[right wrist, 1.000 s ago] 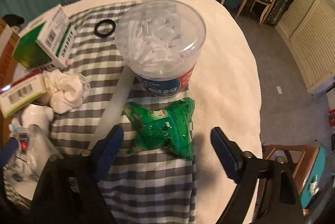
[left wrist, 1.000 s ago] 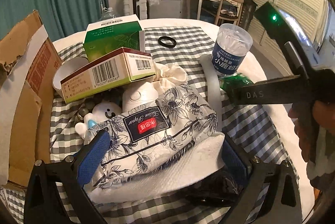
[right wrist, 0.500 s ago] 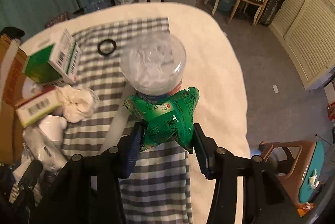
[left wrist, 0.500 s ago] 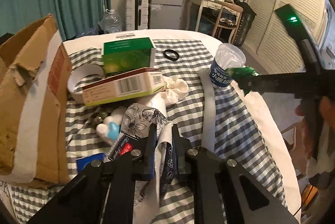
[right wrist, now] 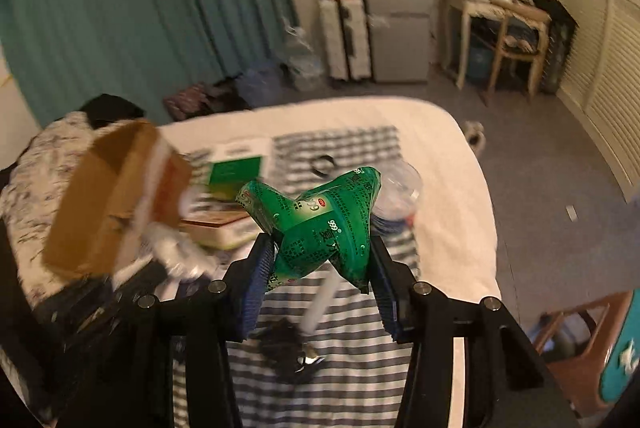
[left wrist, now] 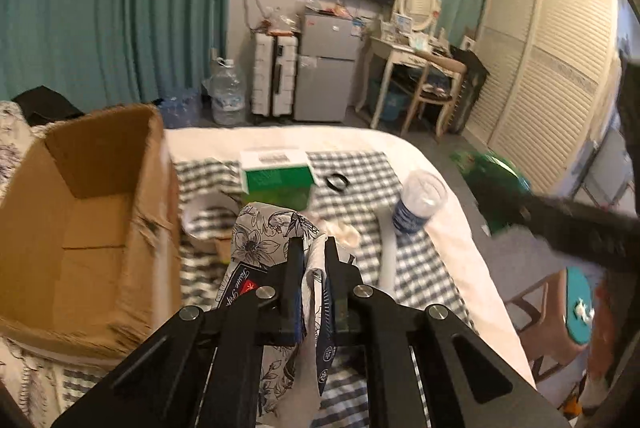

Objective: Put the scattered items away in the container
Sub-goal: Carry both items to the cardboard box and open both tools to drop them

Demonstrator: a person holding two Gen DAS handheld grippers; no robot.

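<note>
My left gripper [left wrist: 307,248] is shut on a floral tissue pack [left wrist: 264,240] and holds it up above the checked cloth, just right of the open cardboard box [left wrist: 80,212]. My right gripper [right wrist: 322,260] is shut on a crumpled green packet [right wrist: 320,224], lifted above the table; the packet also shows in the left wrist view [left wrist: 496,172]. The box [right wrist: 108,196] sits at the table's left edge. A green carton [left wrist: 276,176], a black ring [left wrist: 337,182] and a clear tub of cotton swabs [left wrist: 418,204] lie on the cloth.
A white strip [left wrist: 387,252] lies along the cloth by the tub. A dark crumpled item [right wrist: 288,352] lies on the cloth under my right gripper. A brown stool with a teal seat [left wrist: 576,312] stands right of the table. Fridge and dresser stand behind.
Both grippers have risen well above the table with their loads. The right gripper has swung left toward the box; its view is blurred by motion.
</note>
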